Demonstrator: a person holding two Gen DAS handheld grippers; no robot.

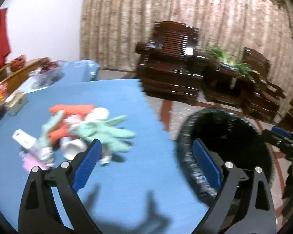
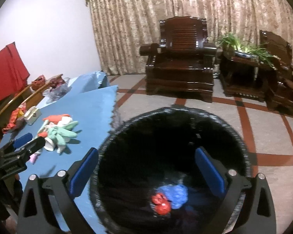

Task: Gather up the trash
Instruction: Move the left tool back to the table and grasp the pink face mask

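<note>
Between my right gripper's (image 2: pixel 146 167) blue pads nothing is held; the jaws stand spread wide above the mouth of the black-lined trash bin (image 2: pixel 127 124), which sits on the tiled floor just beside the table edge. At the bin's bottom I see a crumpled blue piece (image 2: pixel 175 195) touching a red piece (image 2: pixel 161 203). My left gripper (image 1: pixel 146 161) is likewise spread and empty, hovering over the blue tablecloth (image 1: pixel 117 101) near the table's edge, its right finger in front of the bin's rim. Just beyond its left finger lies the remaining pile of trash (image 1: pixel 78 132): a mint-green glove (image 1: pixel 109 134), an orange glove (image 1: pixel 72 110), a white paper cup (image 1: pixel 73 148) on its side and some pink and white scraps, blurred in this view. Further along the table I note a small white box (image 2: pixel 32 115) and a red wrapper (image 2: pixel 15 119). Dark wooden armchairs (image 2: pixel 179 58) and a potted plant (image 2: pixel 230 41) stand before patterned curtains (image 2: pixel 166 0).
</note>
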